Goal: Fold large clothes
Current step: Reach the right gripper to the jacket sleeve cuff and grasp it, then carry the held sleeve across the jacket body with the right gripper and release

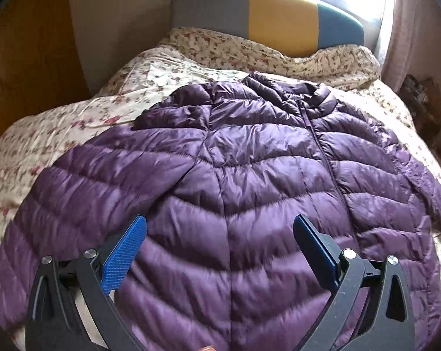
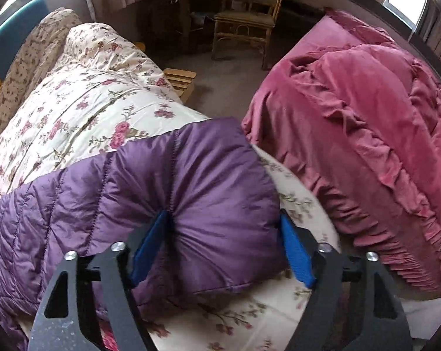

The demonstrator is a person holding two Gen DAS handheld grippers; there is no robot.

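A purple quilted puffer jacket [image 1: 249, 161] lies spread front-up on the floral bed quilt [image 1: 59, 128], zipper closed and collar toward the headboard. My left gripper [image 1: 219, 219] hovers open over the jacket's lower body, its blue pads [image 1: 123, 257] wide apart and holding nothing. In the right wrist view the end of a jacket sleeve [image 2: 214, 181] sits between the blue pads of my right gripper [image 2: 223, 216]. The left pad dents the puffy fabric and the right pad touches the cuff's edge, so the gripper is shut on the sleeve.
A grey, yellow and teal headboard [image 1: 279, 17] stands behind a floral pillow [image 1: 249, 49]. A rumpled pink blanket [image 2: 366, 134] lies on a second bed to the right. A wicker chair [image 2: 246, 20], a dark desk and a small wooden stool [image 2: 180, 80] stand beyond.
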